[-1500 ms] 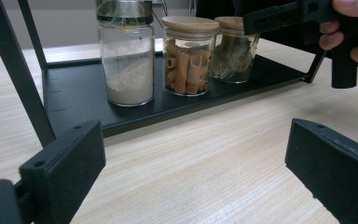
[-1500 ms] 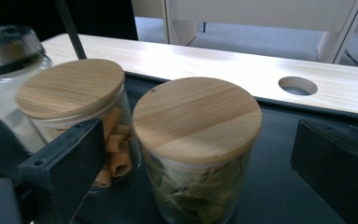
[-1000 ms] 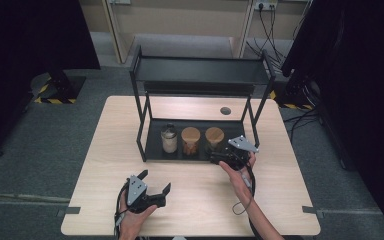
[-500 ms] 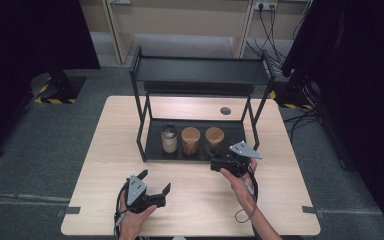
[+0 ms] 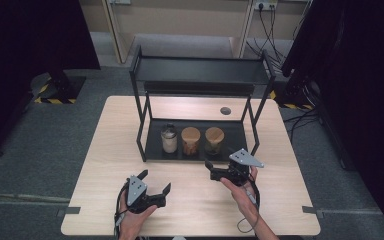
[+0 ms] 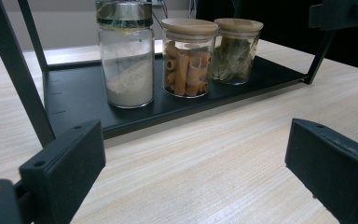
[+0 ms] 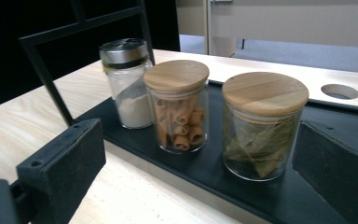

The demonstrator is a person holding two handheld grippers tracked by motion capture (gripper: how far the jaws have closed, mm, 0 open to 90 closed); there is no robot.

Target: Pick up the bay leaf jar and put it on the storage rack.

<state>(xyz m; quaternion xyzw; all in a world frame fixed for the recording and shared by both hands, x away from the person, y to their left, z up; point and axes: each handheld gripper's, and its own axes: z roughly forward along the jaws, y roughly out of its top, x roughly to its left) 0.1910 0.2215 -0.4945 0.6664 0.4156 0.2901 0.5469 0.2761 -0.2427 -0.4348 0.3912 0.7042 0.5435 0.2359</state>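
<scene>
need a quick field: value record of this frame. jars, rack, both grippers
surface: wooden table
rack: black two-tier shelf rack
jars: three in a row on the lower tray
jar 1: metal-lidded jar, white powder
jar 2: wooden-lidded pasta jar
jar 3: wooden-lidded leaf jar
left gripper: open, empty, over the table
right gripper: open, empty, facing the jars

— What gets cut off?
— In the left gripper view the shaker [image 6: 125, 53] loses its cap top at the upper edge, well ahead of the fingers [image 6: 65, 168]. The rack [image 6: 177, 105] posts run out too.
— And the right gripper view?
— Its right finger [image 7: 338, 170] is clipped by the frame edge.
</scene>
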